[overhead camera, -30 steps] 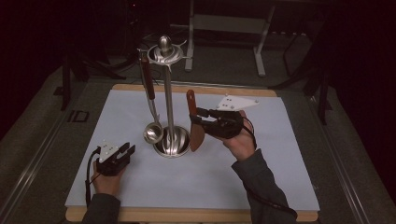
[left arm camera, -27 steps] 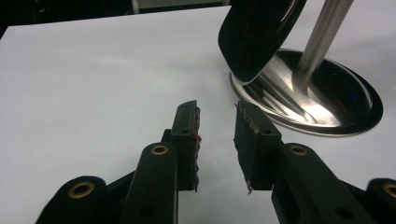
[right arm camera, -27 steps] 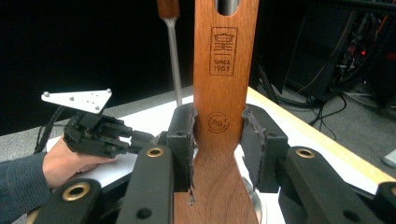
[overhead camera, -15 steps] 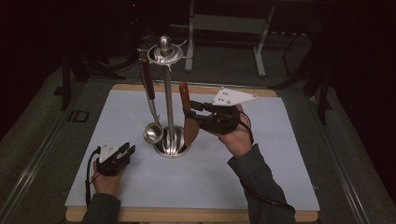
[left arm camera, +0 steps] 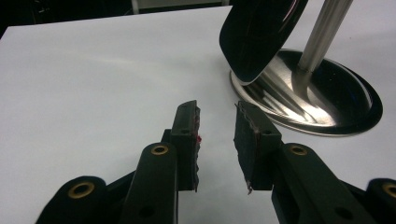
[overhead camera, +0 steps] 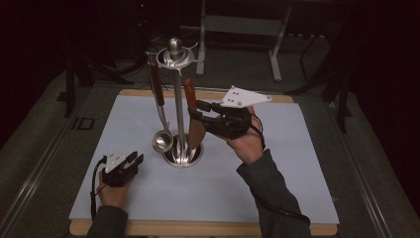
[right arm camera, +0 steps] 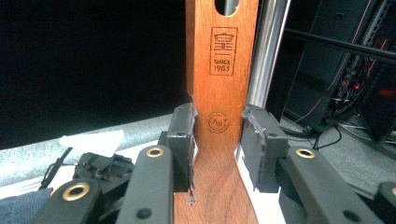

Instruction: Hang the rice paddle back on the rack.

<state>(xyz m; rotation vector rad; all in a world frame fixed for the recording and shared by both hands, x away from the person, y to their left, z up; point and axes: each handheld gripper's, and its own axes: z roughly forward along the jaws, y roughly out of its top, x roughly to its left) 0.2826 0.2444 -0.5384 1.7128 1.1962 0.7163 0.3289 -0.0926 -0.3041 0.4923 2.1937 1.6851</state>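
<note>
From the high view, the right gripper [overhead camera: 194, 113] is lifting the wooden spatula [overhead camera: 193, 119] higher beside the stand [overhead camera: 177, 106], so hanging looks close. Its own view is showing jaws clamping the handle [right arm camera: 219, 107]. The left gripper [left arm camera: 217, 140] is resting half-open, empty.

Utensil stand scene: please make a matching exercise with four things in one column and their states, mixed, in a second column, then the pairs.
Things:
1. wooden spatula
2. ladle
3. left gripper
4. utensil stand

States:
A. hangs from the stand's top ring
B. jaws open, nothing between them, low over the white mat
C. upright on the mat, round base
D. handle clamped between the jaws of the right gripper

Pairs: 1-D, 2-A, 3-B, 4-C
</note>
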